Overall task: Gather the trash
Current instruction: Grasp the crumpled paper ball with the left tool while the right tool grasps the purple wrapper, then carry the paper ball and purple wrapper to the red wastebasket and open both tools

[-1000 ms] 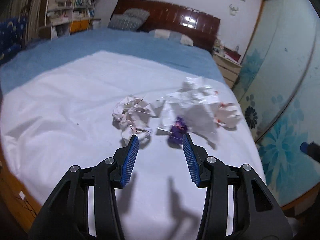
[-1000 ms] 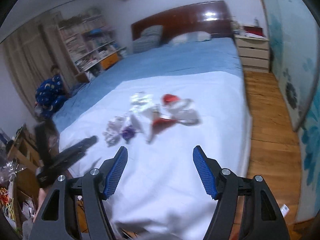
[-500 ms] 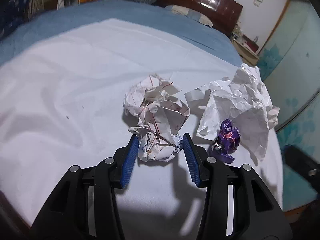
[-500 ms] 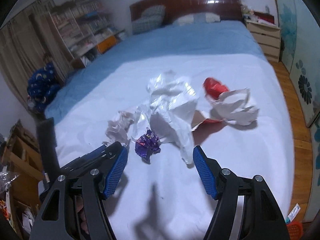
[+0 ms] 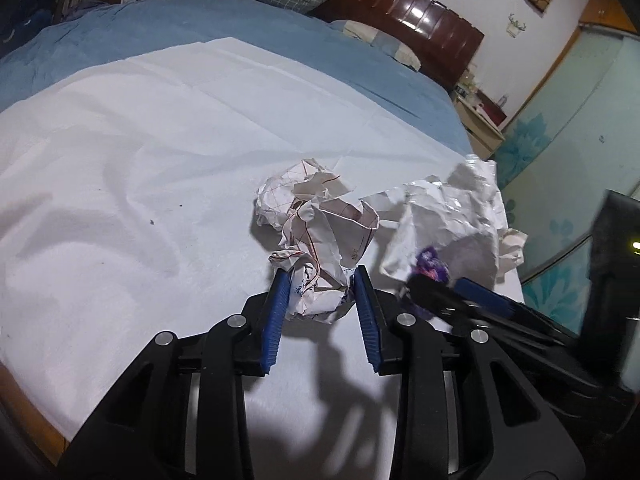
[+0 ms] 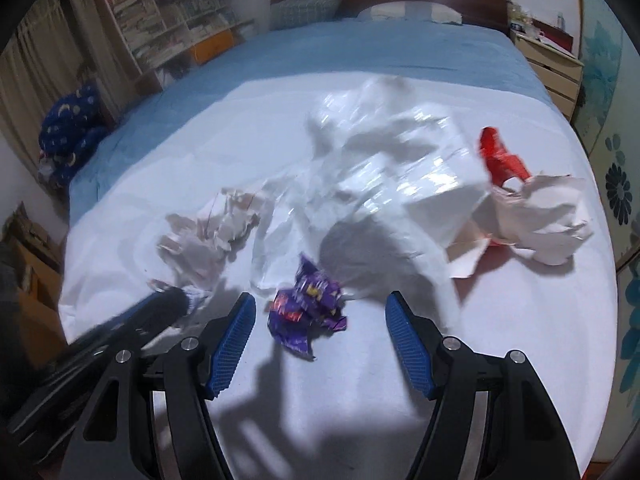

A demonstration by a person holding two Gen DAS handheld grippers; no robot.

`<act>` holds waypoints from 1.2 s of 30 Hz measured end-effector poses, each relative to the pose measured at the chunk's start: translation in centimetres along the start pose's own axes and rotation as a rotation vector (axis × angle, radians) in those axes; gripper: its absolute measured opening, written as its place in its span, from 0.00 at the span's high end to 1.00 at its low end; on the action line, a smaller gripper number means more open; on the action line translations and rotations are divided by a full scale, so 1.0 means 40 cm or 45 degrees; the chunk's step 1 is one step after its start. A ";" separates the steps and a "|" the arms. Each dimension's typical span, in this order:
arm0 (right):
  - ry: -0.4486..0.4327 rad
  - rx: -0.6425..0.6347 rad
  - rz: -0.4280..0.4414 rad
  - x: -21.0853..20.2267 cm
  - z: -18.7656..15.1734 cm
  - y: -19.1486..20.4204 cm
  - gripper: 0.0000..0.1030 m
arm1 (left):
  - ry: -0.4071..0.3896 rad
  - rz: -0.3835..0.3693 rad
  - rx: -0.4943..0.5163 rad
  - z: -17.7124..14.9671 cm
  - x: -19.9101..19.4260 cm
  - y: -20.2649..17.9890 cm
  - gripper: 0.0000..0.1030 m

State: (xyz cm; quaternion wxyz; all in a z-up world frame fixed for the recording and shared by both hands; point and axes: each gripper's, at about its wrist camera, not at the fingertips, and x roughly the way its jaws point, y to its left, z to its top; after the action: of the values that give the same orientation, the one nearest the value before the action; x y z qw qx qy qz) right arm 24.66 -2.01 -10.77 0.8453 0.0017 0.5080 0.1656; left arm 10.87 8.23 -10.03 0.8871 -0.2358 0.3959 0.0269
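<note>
At the centre of the left wrist view, a crumpled paper ball (image 5: 316, 240) is enclosed by the closing left tool (image 5: 318, 280), its pads pressed against the paper. On the white sheet (image 6: 500, 320), low in the right wrist view, a purple wrapper (image 6: 306, 308) is seen between the open, untouching jaws of the right tool (image 6: 320, 312).
</note>
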 end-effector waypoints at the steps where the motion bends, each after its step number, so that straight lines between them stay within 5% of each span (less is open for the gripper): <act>1: 0.000 -0.007 -0.009 0.007 0.000 0.005 0.34 | 0.002 0.002 0.006 -0.002 -0.002 -0.004 0.68; 4: 0.020 0.003 -0.016 0.034 -0.001 0.009 0.36 | 0.003 0.024 0.011 -0.005 -0.009 0.003 0.68; 12: 0.011 0.010 0.005 0.047 -0.001 0.014 0.71 | 0.004 0.013 -0.021 -0.011 -0.025 0.021 0.68; 27: -0.104 0.055 0.132 -0.105 -0.048 -0.001 0.72 | -0.002 -0.033 0.001 -0.040 -0.053 0.000 0.66; 30: -0.104 0.074 0.141 -0.122 -0.055 -0.022 0.72 | 0.022 -0.047 -0.004 -0.043 -0.048 0.003 0.58; 36: -0.088 0.095 0.150 -0.121 -0.053 -0.036 0.72 | 0.040 -0.040 -0.027 -0.048 -0.035 0.017 0.58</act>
State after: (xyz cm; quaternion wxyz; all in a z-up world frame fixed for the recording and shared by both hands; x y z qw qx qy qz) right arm 21.15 -5.09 -7.91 0.8506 0.0689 0.4832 0.1959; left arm 8.42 8.18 -10.38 0.8785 -0.2518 0.4057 0.0136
